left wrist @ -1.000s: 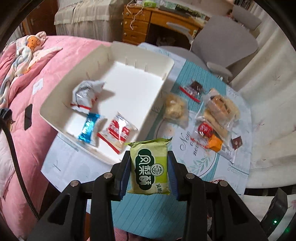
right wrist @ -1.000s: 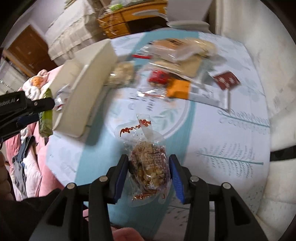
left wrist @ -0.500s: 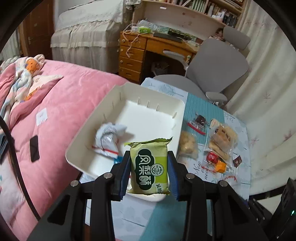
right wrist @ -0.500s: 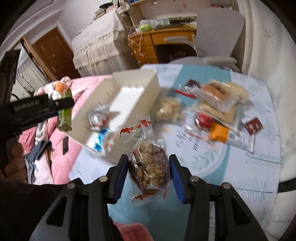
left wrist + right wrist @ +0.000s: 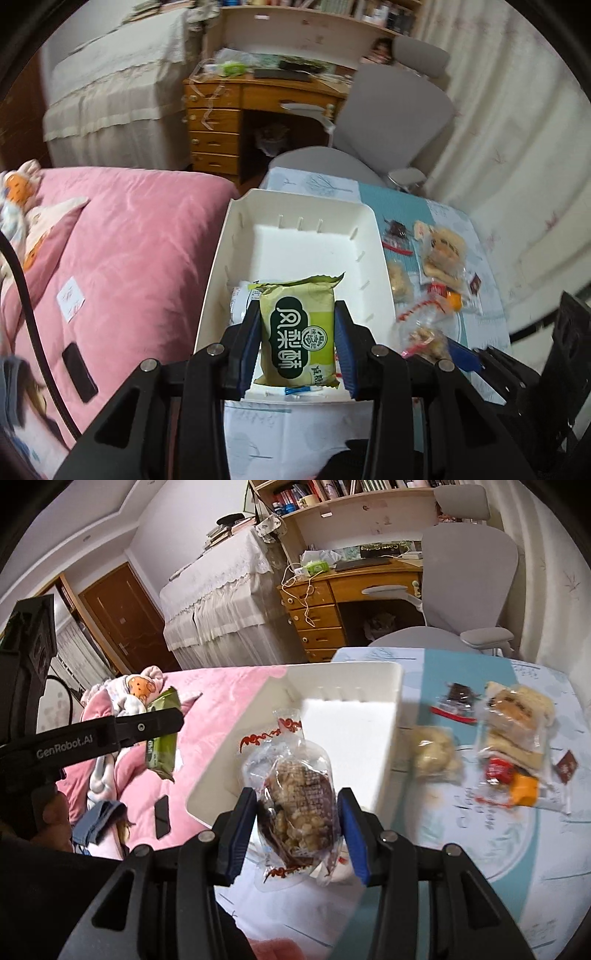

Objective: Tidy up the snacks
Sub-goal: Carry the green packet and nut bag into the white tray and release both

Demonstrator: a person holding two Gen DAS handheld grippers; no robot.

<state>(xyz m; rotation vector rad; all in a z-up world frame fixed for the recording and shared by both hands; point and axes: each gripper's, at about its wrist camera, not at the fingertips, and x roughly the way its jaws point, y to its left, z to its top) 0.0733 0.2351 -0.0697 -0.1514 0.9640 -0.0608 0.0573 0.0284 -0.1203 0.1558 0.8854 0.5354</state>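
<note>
My left gripper (image 5: 297,350) is shut on a green snack packet (image 5: 297,328) and holds it over the near end of the white box (image 5: 376,236). My right gripper (image 5: 297,825) is shut on a clear-wrapped nut bar (image 5: 295,805), held above the near edge of the white box (image 5: 388,679). The left gripper with the green packet also shows in the right wrist view (image 5: 162,734), raised to the left over the bed. A white packet (image 5: 240,299) and a blue one (image 5: 303,390) lie in the box, mostly hidden by the green packet.
Several loose snacks (image 5: 513,731) lie on the patterned tablecloth (image 5: 498,897) right of the box. A pink bed (image 5: 129,258) lies left of the table, with a black phone (image 5: 79,371) on it. A grey chair (image 5: 391,118) and a wooden desk (image 5: 236,114) stand behind.
Both grippers have risen and tilted up, each keeping its snack. The box and table now sit lower and farther in both views. The right gripper has shifted left, toward the box.
</note>
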